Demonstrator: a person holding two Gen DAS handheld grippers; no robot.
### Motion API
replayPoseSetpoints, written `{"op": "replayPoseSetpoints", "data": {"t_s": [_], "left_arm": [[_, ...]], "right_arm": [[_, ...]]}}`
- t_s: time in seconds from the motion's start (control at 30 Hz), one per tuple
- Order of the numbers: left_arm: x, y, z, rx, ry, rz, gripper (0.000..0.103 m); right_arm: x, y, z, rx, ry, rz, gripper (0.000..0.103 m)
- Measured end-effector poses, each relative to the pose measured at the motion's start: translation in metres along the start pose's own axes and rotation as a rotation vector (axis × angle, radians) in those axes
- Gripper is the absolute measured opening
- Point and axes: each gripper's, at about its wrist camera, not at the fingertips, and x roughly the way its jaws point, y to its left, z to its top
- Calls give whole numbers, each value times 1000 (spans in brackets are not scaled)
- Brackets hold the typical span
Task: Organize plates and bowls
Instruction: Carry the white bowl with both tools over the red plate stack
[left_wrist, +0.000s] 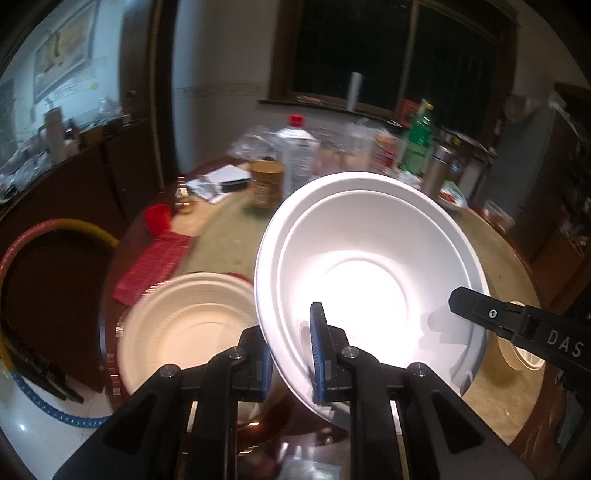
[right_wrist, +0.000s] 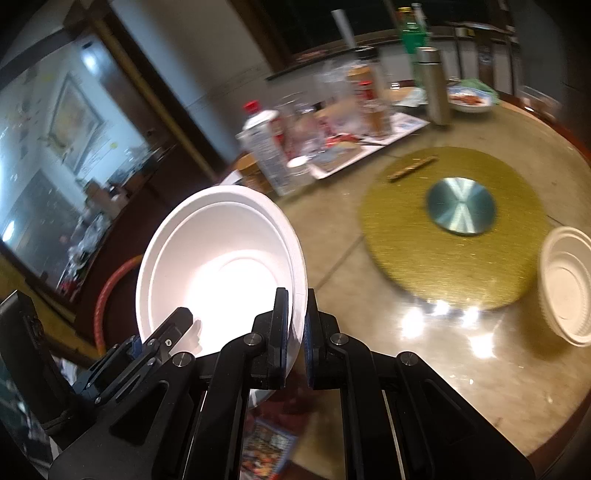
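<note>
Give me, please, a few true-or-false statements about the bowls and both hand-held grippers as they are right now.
1. Both the left hand-held gripper and the right hand-held gripper clamp the rim of the white bowls. True.
2. The held bowls are a single bowl. False: two are nested.
3. The held bowls rest flat on the table. False: they are tilted and lifted.
4. A beige ribbed bowl sits on the table beside the gold mat. True.
5. The red-capped bottle lies on its side. False: it stands upright.
</note>
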Motion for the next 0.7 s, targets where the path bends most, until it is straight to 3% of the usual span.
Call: {"op": "replayPoseSetpoints", "data": {"t_s": [0.33,0.7], "left_arm": [[-5,71,-10,-108,5,100,16],[10,95,-28,-137,65,140,17]], "right_arm": [[53,68,-9,-90,107,108,7],[90,84,-22,-106,186,114,7]]}}
